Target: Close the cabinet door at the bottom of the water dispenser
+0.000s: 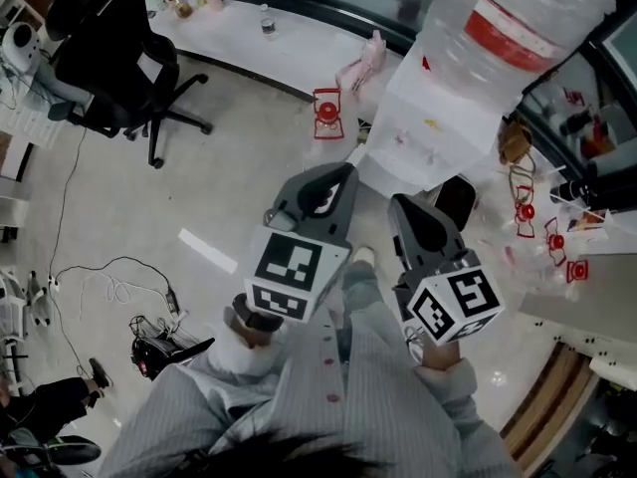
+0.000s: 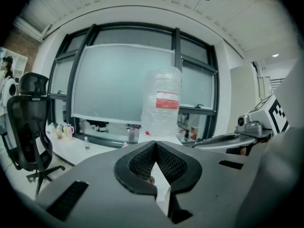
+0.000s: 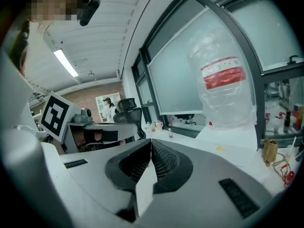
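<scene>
The white water dispenser [image 1: 423, 127] stands ahead of me, wrapped in clear plastic, with a big bottle [image 1: 518, 18] bearing a red label on top. Its bottom cabinet door is hidden in every view. In the head view my left gripper [image 1: 343, 173] and right gripper [image 1: 397, 203] are held side by side, pointing at the dispenser and short of it. The left gripper view shows its jaws [image 2: 154, 144] closed tip to tip with nothing between them, the bottle [image 2: 162, 103] beyond. The right gripper [image 3: 151, 141] is likewise shut and empty, with the bottle [image 3: 223, 84] up to the right.
A black office chair [image 1: 109, 58] stands at the left by a long white desk [image 1: 269, 48] with bottles. Cables [image 1: 109, 287] lie on the floor at lower left. A small red item [image 1: 326, 113] sits left of the dispenser. A cluttered counter [image 1: 567, 247] runs along the right.
</scene>
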Demonstrator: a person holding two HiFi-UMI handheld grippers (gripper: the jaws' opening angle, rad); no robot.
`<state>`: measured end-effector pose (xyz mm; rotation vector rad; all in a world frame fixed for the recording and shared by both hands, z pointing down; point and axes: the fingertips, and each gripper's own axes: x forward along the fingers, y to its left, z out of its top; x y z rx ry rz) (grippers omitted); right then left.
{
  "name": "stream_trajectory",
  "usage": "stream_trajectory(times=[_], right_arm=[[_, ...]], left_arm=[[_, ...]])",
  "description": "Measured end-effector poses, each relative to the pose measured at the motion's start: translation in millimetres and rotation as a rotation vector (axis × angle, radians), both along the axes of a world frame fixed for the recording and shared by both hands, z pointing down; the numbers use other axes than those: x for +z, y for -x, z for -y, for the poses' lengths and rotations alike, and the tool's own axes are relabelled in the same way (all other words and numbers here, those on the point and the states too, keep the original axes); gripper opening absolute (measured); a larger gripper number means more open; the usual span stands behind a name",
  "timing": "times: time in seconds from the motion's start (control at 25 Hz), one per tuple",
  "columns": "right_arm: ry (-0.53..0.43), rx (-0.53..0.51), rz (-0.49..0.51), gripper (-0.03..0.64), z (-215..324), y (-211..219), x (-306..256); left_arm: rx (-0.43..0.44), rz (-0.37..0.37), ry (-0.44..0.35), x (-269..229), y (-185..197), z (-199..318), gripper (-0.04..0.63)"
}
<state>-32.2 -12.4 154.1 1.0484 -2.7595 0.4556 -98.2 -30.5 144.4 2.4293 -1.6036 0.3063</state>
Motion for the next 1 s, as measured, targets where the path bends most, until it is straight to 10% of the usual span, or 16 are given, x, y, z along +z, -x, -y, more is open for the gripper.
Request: stream_trajectory(times=[0.52, 1.0], right_arm=[[0.040, -0.218, -0.045, 0.014, 92.5, -16.2, 21.3], [0.144, -0.278, -0.077, 0.014, 111.9, 22.1, 70.0]], left_arm=[[-0.229, -0.011, 0.042, 24.2, -4.5, 82.0, 0.009], [-0.253, 0.003, 0.234, 103.9, 27.7, 87.9, 0.009]])
